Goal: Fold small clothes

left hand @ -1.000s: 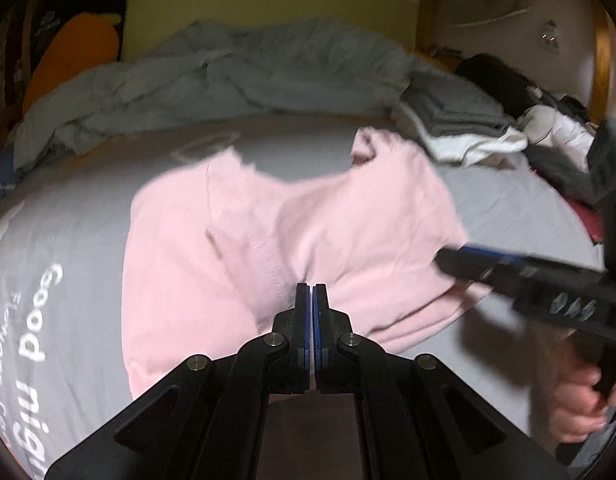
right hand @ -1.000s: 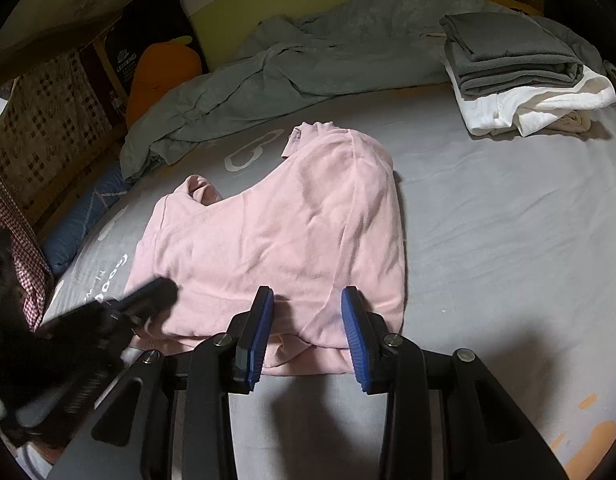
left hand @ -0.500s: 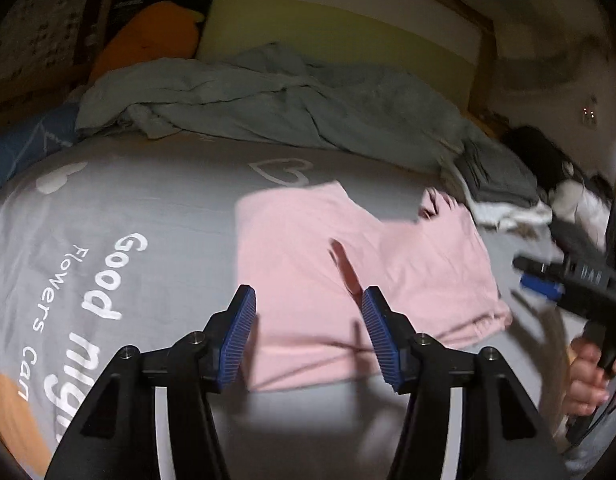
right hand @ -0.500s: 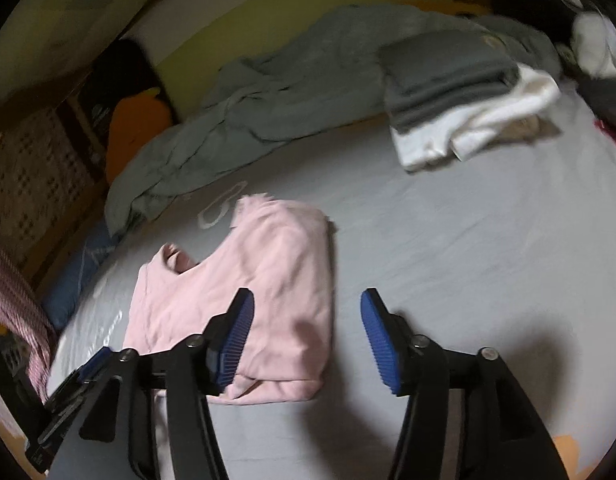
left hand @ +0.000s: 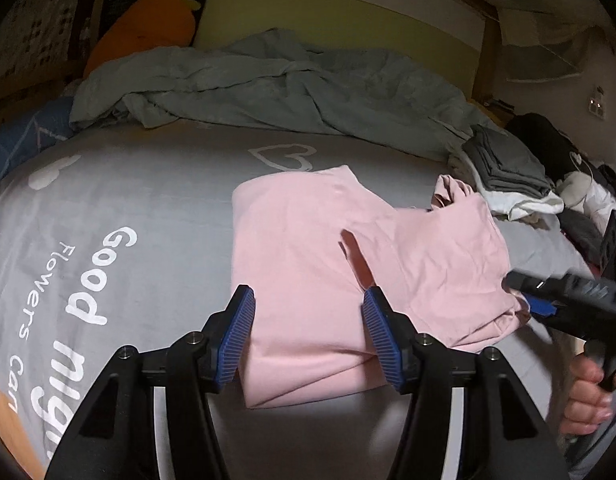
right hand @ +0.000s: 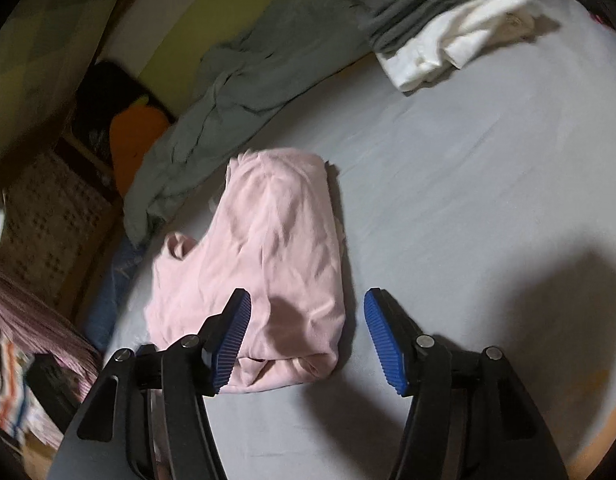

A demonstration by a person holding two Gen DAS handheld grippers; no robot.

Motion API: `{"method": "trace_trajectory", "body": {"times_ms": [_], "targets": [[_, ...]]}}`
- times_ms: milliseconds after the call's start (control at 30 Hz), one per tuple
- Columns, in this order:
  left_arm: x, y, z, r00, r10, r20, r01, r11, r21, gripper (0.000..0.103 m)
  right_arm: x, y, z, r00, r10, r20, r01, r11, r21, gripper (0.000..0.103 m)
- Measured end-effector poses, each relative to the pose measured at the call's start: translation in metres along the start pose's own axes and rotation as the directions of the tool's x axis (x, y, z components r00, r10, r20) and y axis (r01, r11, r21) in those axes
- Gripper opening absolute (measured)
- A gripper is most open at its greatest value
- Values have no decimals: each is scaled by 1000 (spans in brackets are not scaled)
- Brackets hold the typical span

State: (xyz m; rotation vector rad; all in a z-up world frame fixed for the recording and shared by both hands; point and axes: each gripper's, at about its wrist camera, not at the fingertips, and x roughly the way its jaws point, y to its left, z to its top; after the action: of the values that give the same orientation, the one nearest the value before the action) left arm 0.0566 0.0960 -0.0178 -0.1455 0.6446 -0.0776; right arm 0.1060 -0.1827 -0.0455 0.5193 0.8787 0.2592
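Observation:
A pink garment [left hand: 308, 248] lies folded over on the grey bed sheet [left hand: 108, 220], with its neck end toward the far right. My left gripper [left hand: 308, 336] hangs open just above its near edge, the blue pads clear of the cloth. In the right wrist view the same pink garment [right hand: 268, 248] lies a little to the left. My right gripper [right hand: 308, 336] hovers over its near right corner; its jaws are closing, the corner shows between them and the pads do not press on it. The right gripper [left hand: 526, 296] also reaches in at the garment's right edge.
A rumpled grey-green blanket [left hand: 292, 84] fills the back of the bed, with an orange pillow [left hand: 148, 24] behind it. A folded grey and white stack [right hand: 436, 16] sits at the far right, dark clothes [left hand: 548, 140] beyond it. A person's hand [left hand: 588, 396] grips the right handle.
My left gripper let go of the pink garment, opened and drew back to the left. The right gripper's jaws spread wider and it rolled. The garment now rests folded on the sheet.

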Motion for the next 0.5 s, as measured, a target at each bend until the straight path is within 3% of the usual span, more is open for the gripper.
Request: {"method": "trace_trajectory", "body": {"times_ms": [33,67,167,267,400,500], "targets": [[0,1,2,1000,14,-11,-14,1000,0,56,2,3,0,1000,-17,3,17,1000,-20,28],[-1,3,3,999,30,-21,-30,999,14,56,4,5,0,1000,-27,2,27,999,-30,14],[-4,11,3,997,78,-20,-77,997,25,56,-3,15,3,997,-54,50,55,998,-34,10],[-10,29,3,998,61,-31,-62,997,-39,56,-25,48,13,990,-56,133,73,990,-122,10],[-23,46,7,997,79,-26,-81,995,-65,56,-39,112,23,983,-40,181,85,965,-248,10],[-36,63,10,993,115,-5,-115,989,-94,56,-38,170,13,976,-23,216,108,915,-390,10]]}}
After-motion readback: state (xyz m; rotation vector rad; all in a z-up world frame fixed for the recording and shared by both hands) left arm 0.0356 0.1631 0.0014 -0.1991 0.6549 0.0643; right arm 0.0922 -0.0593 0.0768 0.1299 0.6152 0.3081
